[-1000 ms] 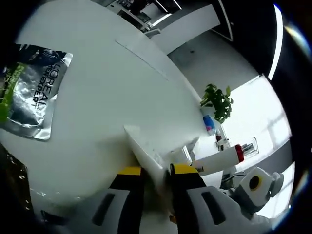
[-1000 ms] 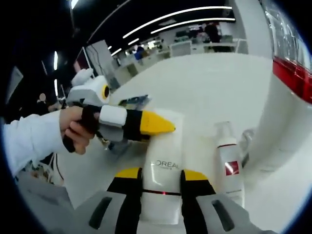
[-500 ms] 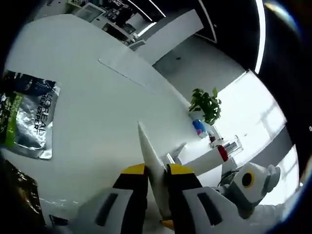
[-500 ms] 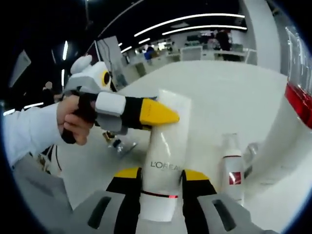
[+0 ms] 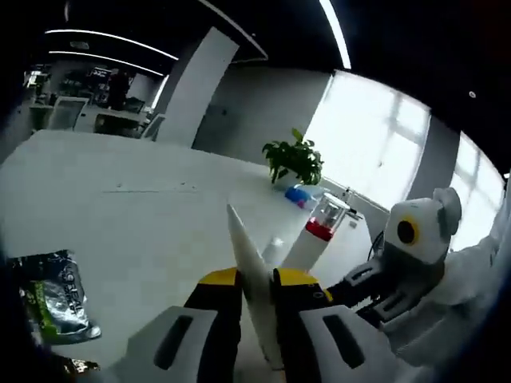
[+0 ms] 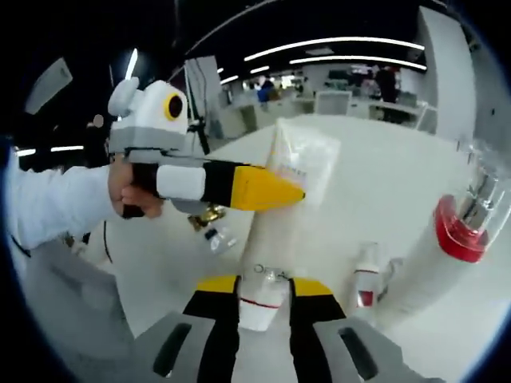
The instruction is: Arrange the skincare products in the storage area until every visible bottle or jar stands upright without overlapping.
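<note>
A white L'Oreal tube [image 6: 281,231] stands nearly upright on the white table [image 6: 375,167], cap end down. My right gripper [image 6: 265,286] is shut on its lower end just above the cap. My left gripper [image 6: 263,189] comes in from the left, shut on the tube's flat crimped top [image 6: 307,158]. In the left gripper view that crimped end [image 5: 243,239] shows edge-on between the shut jaws of the left gripper [image 5: 257,278]. A tall white bottle with a red band and clear cap [image 6: 437,254] stands to the right, beside a small white bottle with a red label [image 6: 366,281].
A silver and green L'Oreal sachet [image 5: 49,307] lies flat on the table [image 5: 120,215] at the left. A potted plant [image 5: 294,159] and a blue object [image 5: 299,194] stand at the far edge. Small vials [image 6: 214,231] lie behind the tube. A person's hand [image 6: 132,191] holds the left gripper.
Both grippers have tipped the tube up from lying low to nearly upright. Both views tilted with it, so the room now shows behind the table.
</note>
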The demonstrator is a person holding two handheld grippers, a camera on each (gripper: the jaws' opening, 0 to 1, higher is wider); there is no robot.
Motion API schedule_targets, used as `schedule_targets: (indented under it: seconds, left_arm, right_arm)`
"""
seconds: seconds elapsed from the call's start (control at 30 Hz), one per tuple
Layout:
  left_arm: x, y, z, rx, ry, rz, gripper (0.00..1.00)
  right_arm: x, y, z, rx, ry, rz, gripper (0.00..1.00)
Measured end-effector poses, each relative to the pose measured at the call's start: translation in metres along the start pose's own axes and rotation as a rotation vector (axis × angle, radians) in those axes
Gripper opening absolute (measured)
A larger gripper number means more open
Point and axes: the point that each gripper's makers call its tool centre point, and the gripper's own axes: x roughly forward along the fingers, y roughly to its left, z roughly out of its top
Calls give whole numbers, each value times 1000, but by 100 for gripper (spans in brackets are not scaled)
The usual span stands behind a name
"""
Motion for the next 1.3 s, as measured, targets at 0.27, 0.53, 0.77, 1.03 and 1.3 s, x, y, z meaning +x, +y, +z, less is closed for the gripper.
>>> schedule_targets:
  seconds: [0.27, 0.53, 0.77, 1.03, 1.3]
  left_arm:
    - [-10, -22, -1, 148, -8, -127, 9]
    - [-19, -53, -6, 288, -13, -237, 8]
    - [-29, -59, -10, 300, -19, -264, 8]
    - [-36, -73, -14, 352, -19, -323, 8]
    - [-44, -72, -17, 362, -28, -362, 8]
  right_arm:
    - [-48, -6, 30, -189, -54, 0, 4]
    - [-68, 5, 73, -405, -98, 84, 6]
    - [-66, 13, 86, -541, -86, 173, 13]
    - [-57, 32, 78, -648, 68, 382, 3]
    - [-51, 44, 70, -648, 180, 540, 2]
